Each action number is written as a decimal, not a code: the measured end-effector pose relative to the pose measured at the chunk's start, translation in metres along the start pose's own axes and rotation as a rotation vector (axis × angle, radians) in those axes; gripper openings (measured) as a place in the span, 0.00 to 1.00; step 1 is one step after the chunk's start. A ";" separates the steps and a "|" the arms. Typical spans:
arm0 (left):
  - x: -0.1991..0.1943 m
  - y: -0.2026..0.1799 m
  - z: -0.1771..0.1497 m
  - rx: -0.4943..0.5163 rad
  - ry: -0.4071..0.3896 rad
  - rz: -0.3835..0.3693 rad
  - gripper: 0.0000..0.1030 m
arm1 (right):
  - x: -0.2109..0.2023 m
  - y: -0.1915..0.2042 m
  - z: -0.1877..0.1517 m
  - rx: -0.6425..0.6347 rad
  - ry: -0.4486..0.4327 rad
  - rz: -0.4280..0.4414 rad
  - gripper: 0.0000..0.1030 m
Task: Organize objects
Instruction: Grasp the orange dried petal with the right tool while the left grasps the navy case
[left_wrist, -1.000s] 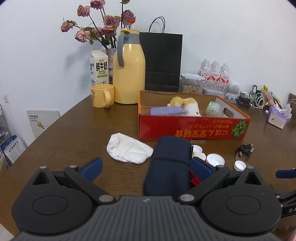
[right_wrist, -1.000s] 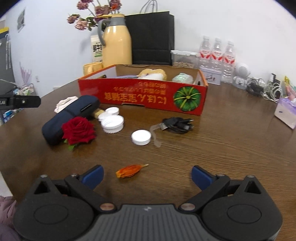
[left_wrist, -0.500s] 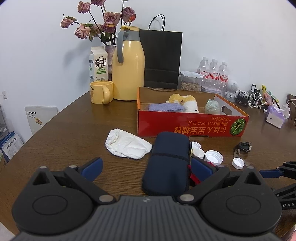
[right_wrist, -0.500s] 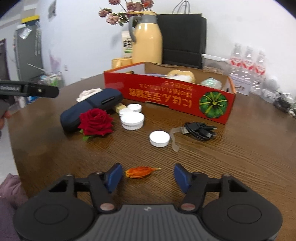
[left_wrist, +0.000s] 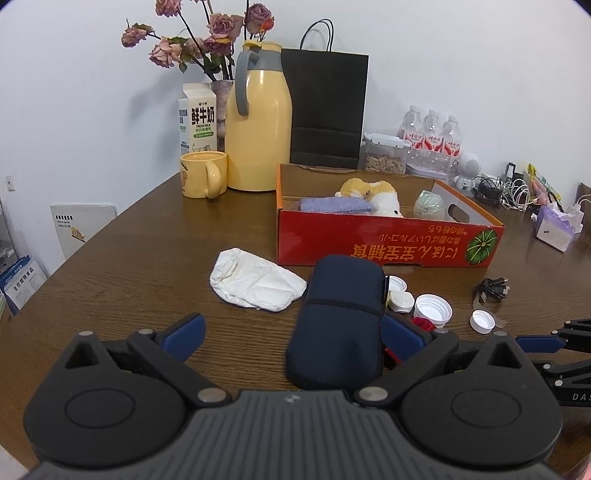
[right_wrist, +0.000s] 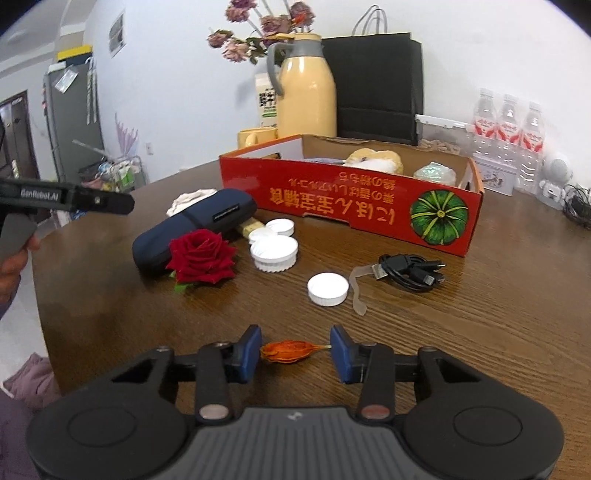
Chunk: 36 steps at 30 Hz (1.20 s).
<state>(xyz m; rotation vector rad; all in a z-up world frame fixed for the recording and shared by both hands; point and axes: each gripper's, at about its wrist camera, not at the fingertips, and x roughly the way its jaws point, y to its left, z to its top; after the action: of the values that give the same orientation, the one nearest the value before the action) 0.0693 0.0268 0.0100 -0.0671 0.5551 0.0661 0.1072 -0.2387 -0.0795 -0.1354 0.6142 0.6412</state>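
Fingers (right_wrist: 246, 354) of the right gripper (right_wrist: 295, 352) are seen closing around an orange dried flower (right_wrist: 288, 351) on the table (right_wrist: 480, 332) — wider apart earlier; left gripper (left_wrist: 291, 332) fingers remain spread, unmoved.

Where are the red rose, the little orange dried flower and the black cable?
red rose (right_wrist: 202, 254), right wrist view, centre of the bloom.
orange dried flower (right_wrist: 286, 350), right wrist view, middle of its body.
black cable (right_wrist: 410, 268), right wrist view, the coiled bundle.
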 end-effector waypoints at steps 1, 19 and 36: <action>0.003 -0.001 0.001 0.002 0.003 -0.003 1.00 | 0.000 -0.001 0.001 0.011 -0.006 -0.003 0.39; 0.086 -0.031 0.018 0.043 0.120 -0.079 1.00 | -0.001 -0.015 0.014 0.127 -0.097 -0.201 0.39; 0.091 -0.026 0.002 0.032 0.184 -0.074 0.90 | 0.004 -0.012 0.014 0.128 -0.089 -0.189 0.39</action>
<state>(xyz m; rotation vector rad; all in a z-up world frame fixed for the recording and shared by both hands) 0.1494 0.0055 -0.0348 -0.0624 0.7365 -0.0211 0.1241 -0.2415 -0.0711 -0.0442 0.5478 0.4217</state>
